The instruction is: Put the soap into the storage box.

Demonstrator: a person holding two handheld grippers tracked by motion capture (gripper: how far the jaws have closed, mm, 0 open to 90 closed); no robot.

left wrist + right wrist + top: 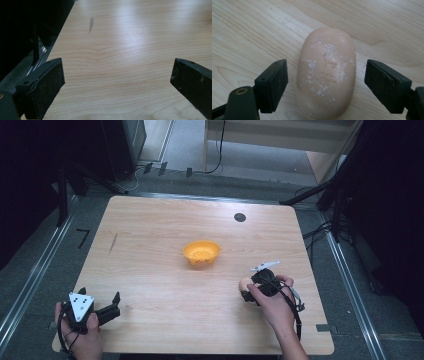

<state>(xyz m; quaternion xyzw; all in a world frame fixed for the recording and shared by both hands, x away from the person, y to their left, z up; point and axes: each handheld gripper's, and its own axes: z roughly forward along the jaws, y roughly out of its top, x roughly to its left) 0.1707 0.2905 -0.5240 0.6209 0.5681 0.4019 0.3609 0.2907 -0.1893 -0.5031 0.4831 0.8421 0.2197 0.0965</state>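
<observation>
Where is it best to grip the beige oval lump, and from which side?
Grip the lump across its narrow middle, coming from above. It lies flat on the table, long axis between the right claw pads, so its rounded long sides probably seat best.

Wooden table, orange bowl near centre; left gripper low at the near-left corner, jaws apart, touching nothing; right gripper near right, tipped down over a pale oval lump, well apart from bowl.
</observation>
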